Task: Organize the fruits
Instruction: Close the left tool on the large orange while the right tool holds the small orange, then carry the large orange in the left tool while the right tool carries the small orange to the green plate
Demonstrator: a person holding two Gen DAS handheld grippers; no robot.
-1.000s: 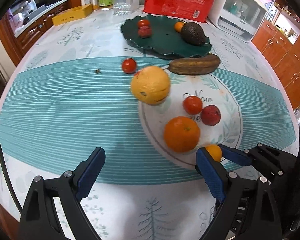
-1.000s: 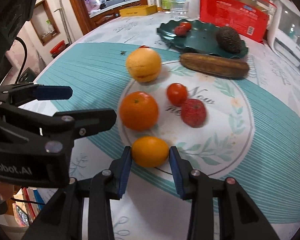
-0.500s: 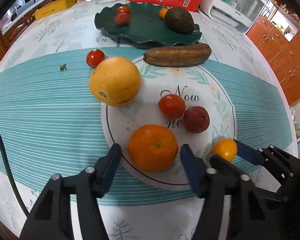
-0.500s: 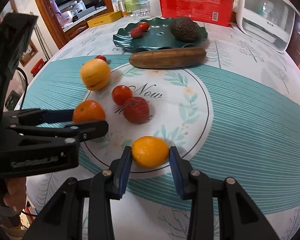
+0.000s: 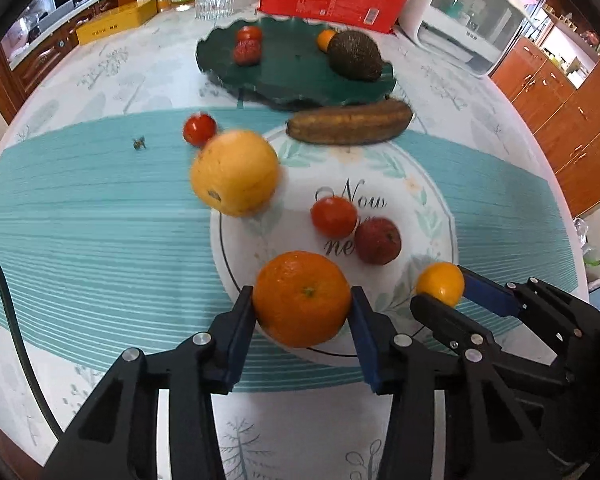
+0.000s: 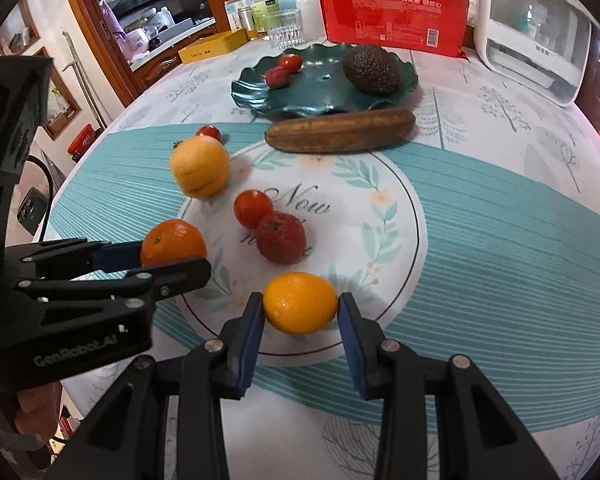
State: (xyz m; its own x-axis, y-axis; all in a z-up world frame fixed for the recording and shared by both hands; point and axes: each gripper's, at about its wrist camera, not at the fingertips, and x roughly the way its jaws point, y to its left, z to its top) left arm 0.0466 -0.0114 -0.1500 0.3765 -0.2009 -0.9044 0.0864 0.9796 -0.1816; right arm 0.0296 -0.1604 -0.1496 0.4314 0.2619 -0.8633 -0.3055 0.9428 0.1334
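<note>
Left claw [image 5: 302, 312] has just closed, apparently gripping the orange [image 5: 302, 298].

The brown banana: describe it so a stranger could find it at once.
Find the dark green wavy plate at the far side of the table. Just in front of its near rim, the brown banana lies lengthwise on the cloth. It is the only long fruit; every neighbour is round, and the avocado sits on the plate.

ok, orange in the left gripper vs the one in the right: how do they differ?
Size: the deep orange fruit in the left gripper is larger than the small yellow-orange fruit in the right gripper. Colour: deep orange against yellower. Shape: rounder against slightly oval. Both are clamped between blue pads; the left jaws have just been closing.
</note>
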